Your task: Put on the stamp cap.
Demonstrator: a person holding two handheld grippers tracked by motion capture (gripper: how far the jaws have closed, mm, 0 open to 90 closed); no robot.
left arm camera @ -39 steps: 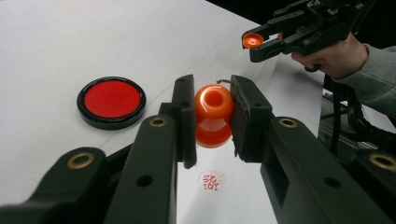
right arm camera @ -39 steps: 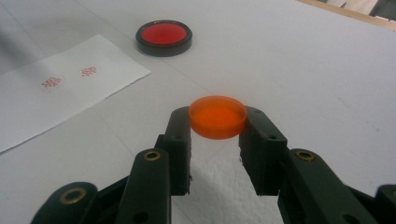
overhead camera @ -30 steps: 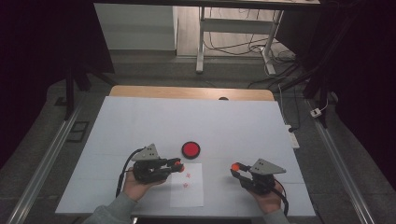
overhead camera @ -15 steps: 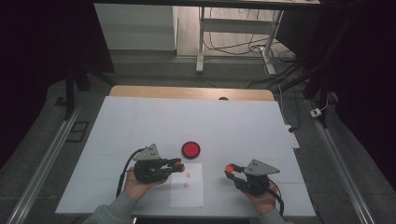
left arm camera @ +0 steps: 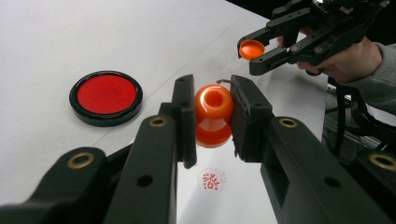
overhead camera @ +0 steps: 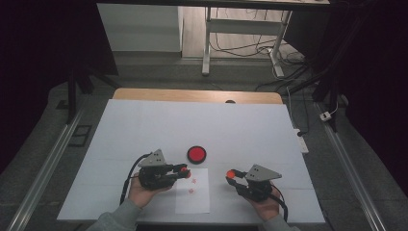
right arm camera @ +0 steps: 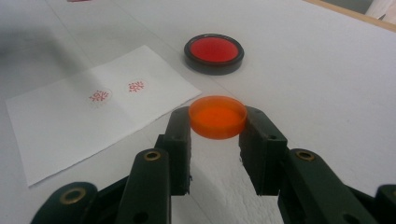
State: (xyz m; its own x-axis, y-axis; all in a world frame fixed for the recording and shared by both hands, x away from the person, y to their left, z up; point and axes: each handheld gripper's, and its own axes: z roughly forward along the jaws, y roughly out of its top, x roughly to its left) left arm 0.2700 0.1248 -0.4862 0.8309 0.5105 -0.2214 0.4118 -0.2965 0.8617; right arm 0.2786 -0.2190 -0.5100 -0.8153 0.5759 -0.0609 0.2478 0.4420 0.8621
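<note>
Since a second ago, the right gripper (overhead camera: 231, 175) has slid a little toward the sheet of paper (overhead camera: 193, 199), while the left gripper (overhead camera: 184, 171) is staying where it was. Both are hovering low over the near part of the white table (overhead camera: 144, 125), tips turned toward each other across the paper's right edge, well apart.

The left gripper is clamping an orange stamp (left arm camera: 213, 115) between its two jaws, closed tight on its rounded body. In the left gripper view the stamp's long axis is running roughly up and down between the pads, the hollow end (left arm camera: 215, 98) facing up toward the camera and the wider base pointing down at the paper, above a red mark (left arm camera: 211, 179) already printed there.

The right gripper is pinching a shallow orange cap (right arm camera: 217, 116) by its rim, jaws closed on either side. The cap is lying nearly flat, its open face up, held clear of the table just off the paper's corner.

Two red marks (right arm camera: 100, 96) are sitting side by side on the paper. A round black ink pad (overhead camera: 196, 154) with a red centre is resting on the table just beyond the paper, between the two grippers and a bit farther out. Nothing is lying in the gap between stamp and cap.
</note>
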